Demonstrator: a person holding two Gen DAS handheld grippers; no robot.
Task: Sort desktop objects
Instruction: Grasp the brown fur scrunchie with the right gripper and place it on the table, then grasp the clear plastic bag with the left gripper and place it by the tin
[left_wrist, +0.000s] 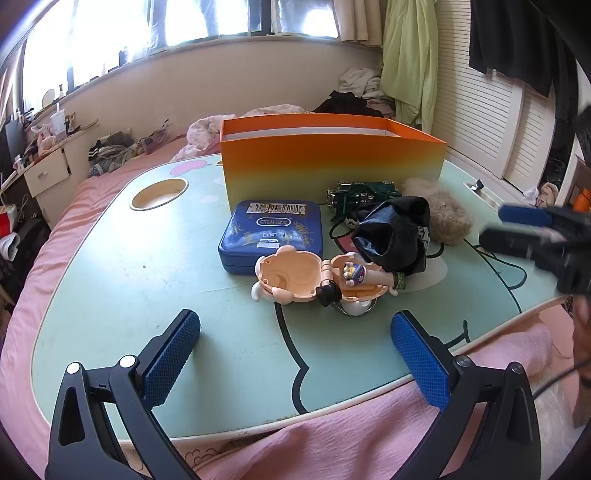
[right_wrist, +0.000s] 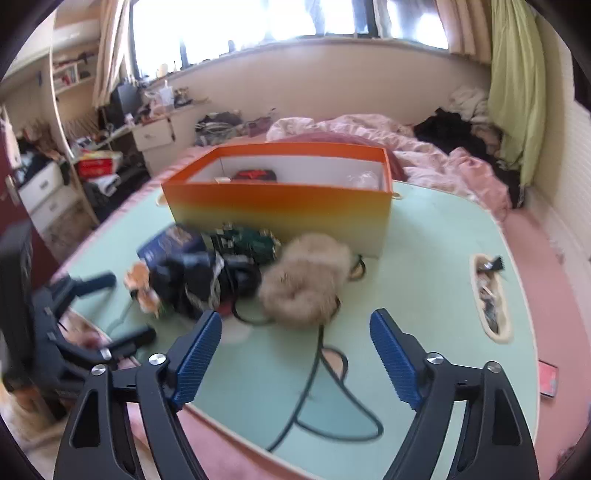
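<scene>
On the green lap table (left_wrist: 147, 280) stand an orange box (left_wrist: 332, 162), a blue tin (left_wrist: 271, 234), an opened peach shell toy (left_wrist: 317, 278), a black pouch (left_wrist: 395, 232), a green toy car (left_wrist: 360, 195) and a beige fur puff (left_wrist: 443, 214). My left gripper (left_wrist: 295, 354) is open and empty, near the table's front edge, short of the shell toy. My right gripper (right_wrist: 295, 358) is open and empty, just short of the fur puff (right_wrist: 306, 280). The box (right_wrist: 280, 206) holds a red-and-black item (right_wrist: 256, 175). The right gripper also shows in the left wrist view (left_wrist: 517, 229).
The table rests on a pink bed (left_wrist: 55, 229). A round cup hole (left_wrist: 159, 194) is at the table's far left, a slot with small items (right_wrist: 491, 295) at its right. A small red card (right_wrist: 548, 378) lies at the right edge. Clothes and bedding are piled behind.
</scene>
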